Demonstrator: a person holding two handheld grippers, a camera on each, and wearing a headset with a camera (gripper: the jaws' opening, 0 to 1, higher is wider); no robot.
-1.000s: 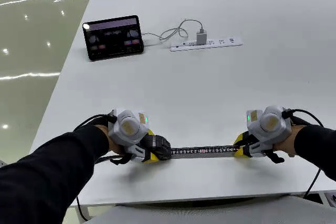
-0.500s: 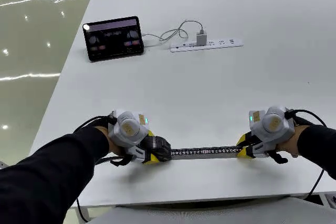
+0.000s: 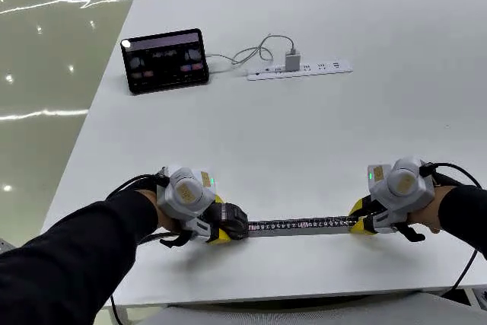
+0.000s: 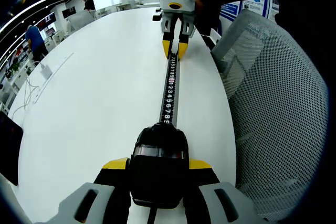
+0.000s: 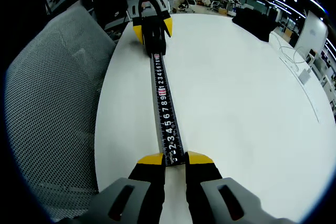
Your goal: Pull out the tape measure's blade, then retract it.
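With left claw (image 3: 219, 222) clenched on the tape measure's black case (image 3: 234, 220) at 7 o'clock and right claw (image 3: 355, 221) pinching the blade (image 3: 300, 224) tip at 4 o'clock, holds it stretched along the counter (image 3: 304, 127). Likely thin, springy, quick to snap back; best gripped at tip and chunky case.

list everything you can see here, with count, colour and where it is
table: one, white, under everything
tablet: one, black, screen lit, far left of the table
power strip: one, white, far middle, right of the tablet
charger: one, white, plugged into the power strip
cable: one, white, looped between charger and tablet
mesh chair: one, grey, at the near table edge
tape measure case: one, black, near left
blade: one, black with white numerals, stretched between the claws
left claw: grey, yellow tips, shut on the case
right claw: grey, yellow tips, shut on the blade's end
sleeves: two, black
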